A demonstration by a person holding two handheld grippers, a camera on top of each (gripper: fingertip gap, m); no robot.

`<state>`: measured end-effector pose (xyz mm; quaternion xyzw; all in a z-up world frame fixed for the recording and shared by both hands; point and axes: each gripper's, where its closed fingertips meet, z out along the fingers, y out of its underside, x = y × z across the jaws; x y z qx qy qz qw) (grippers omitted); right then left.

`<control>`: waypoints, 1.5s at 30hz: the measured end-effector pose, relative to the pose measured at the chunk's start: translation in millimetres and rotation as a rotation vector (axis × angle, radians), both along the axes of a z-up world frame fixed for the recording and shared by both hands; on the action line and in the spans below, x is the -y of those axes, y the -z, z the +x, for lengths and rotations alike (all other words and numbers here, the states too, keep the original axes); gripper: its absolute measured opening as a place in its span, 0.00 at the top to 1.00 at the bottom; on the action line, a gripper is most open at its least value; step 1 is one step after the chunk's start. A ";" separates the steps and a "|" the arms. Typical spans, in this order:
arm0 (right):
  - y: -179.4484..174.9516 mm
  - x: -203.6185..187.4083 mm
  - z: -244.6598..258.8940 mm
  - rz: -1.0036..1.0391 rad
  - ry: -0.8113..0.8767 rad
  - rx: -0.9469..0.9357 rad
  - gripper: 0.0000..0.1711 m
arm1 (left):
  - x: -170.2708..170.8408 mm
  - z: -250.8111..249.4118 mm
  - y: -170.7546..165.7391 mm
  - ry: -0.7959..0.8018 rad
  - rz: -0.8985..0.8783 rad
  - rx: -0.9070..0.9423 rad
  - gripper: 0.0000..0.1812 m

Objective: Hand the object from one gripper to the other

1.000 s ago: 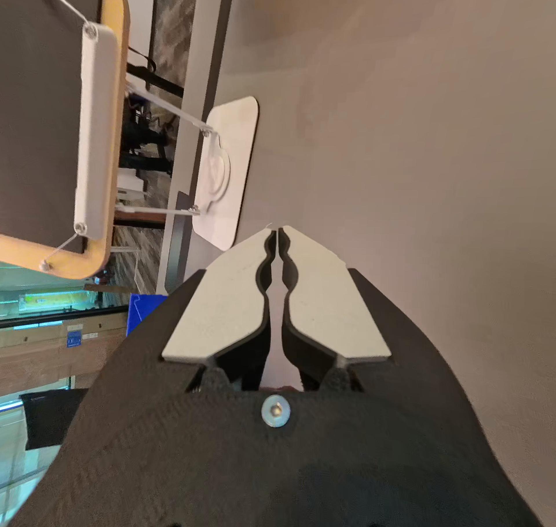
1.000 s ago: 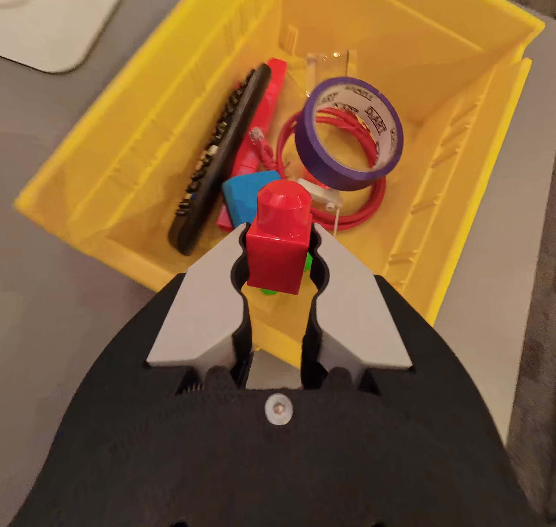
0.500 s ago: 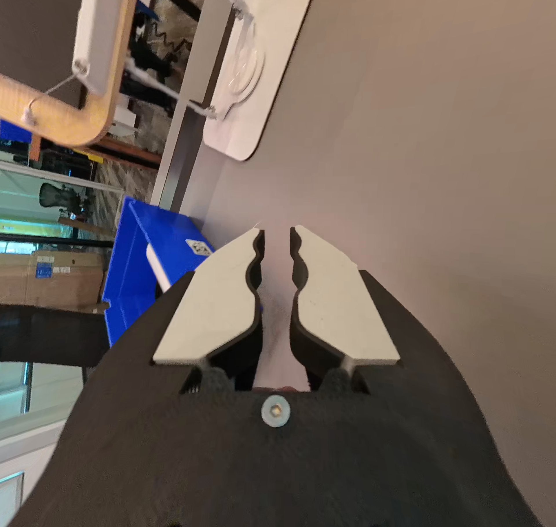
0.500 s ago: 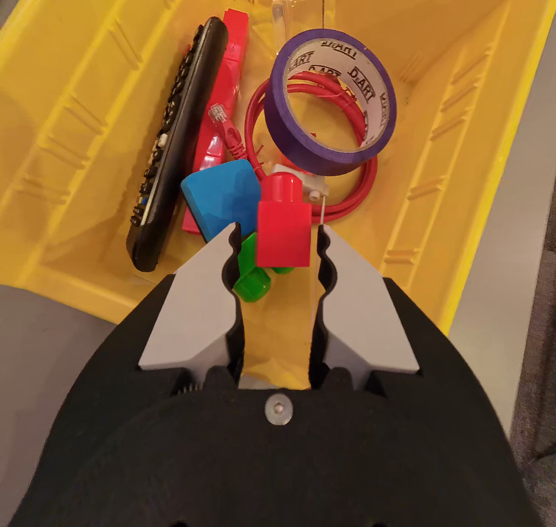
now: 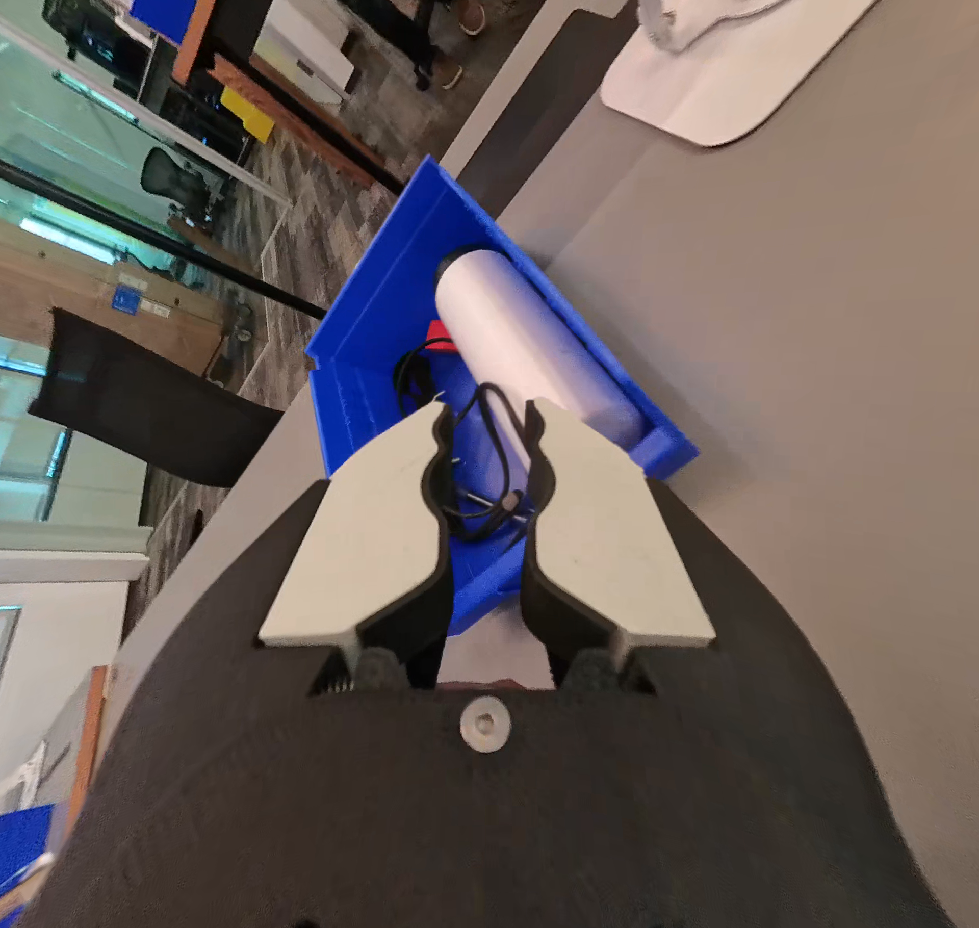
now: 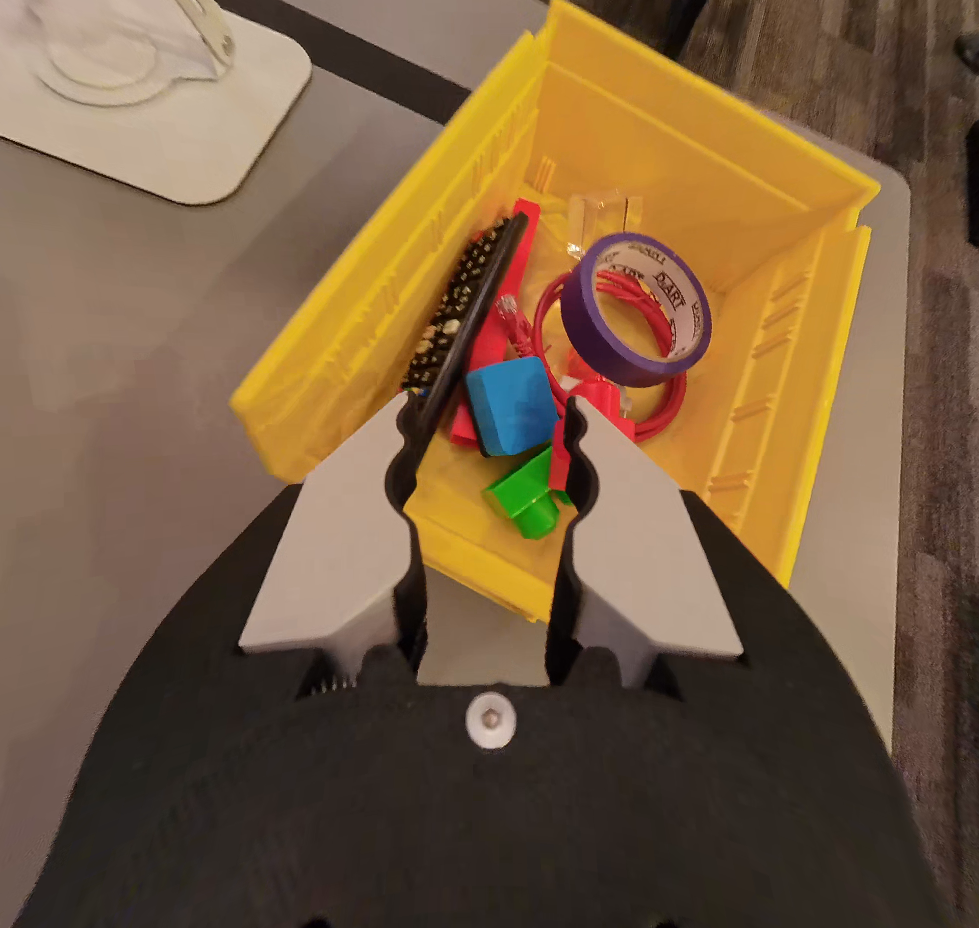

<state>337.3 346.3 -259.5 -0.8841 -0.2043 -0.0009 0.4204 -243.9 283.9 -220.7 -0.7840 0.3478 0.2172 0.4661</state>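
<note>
Hovering above a yellow bin [image 6: 662, 124] on the grey bench [image 6: 132, 320], the right claw [image 6: 484, 410] is open and empty. Beyond its tips, inside the bin, lie a red block [image 6: 604, 399] partly hidden behind the right-side finger, a blue block [image 6: 508, 407], a green block [image 6: 524, 494], a black remote [image 6: 466, 320], a red cable [image 6: 657, 404] and a purple tape roll [image 6: 635, 314]. The left claw [image 5: 483, 410], also open and empty, points at a blue bin [image 5: 381, 293] holding a white cylinder [image 5: 519, 341] and a black cord [image 5: 487, 479].
</note>
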 end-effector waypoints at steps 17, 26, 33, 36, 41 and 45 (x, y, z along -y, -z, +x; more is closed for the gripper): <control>-39.4 45.6 -139.6 0.064 -0.256 -0.068 0.72 | -140.1 -61.2 20.2 -0.003 -0.230 0.083 0.82; -25.6 40.9 -183.5 0.024 -0.319 -0.108 0.73 | -215.4 -84.0 95.6 -0.091 -0.532 0.020 0.85; -9.7 38.2 -206.8 -0.014 -0.366 -0.123 0.73 | -229.0 -82.6 127.4 -0.093 -0.733 0.081 0.79; -7.5 37.0 -210.7 -0.021 -0.372 -0.141 0.73 | -222.0 -87.6 129.0 -0.094 -0.825 0.088 0.74; -3.1 36.0 -213.1 -0.031 -0.375 -0.146 0.73 | -231.5 -101.2 127.2 -0.157 -0.779 0.020 0.78; -3.3 36.9 -216.4 -0.031 -0.381 -0.153 0.73 | -224.3 -77.9 132.0 -0.134 -0.851 0.191 0.83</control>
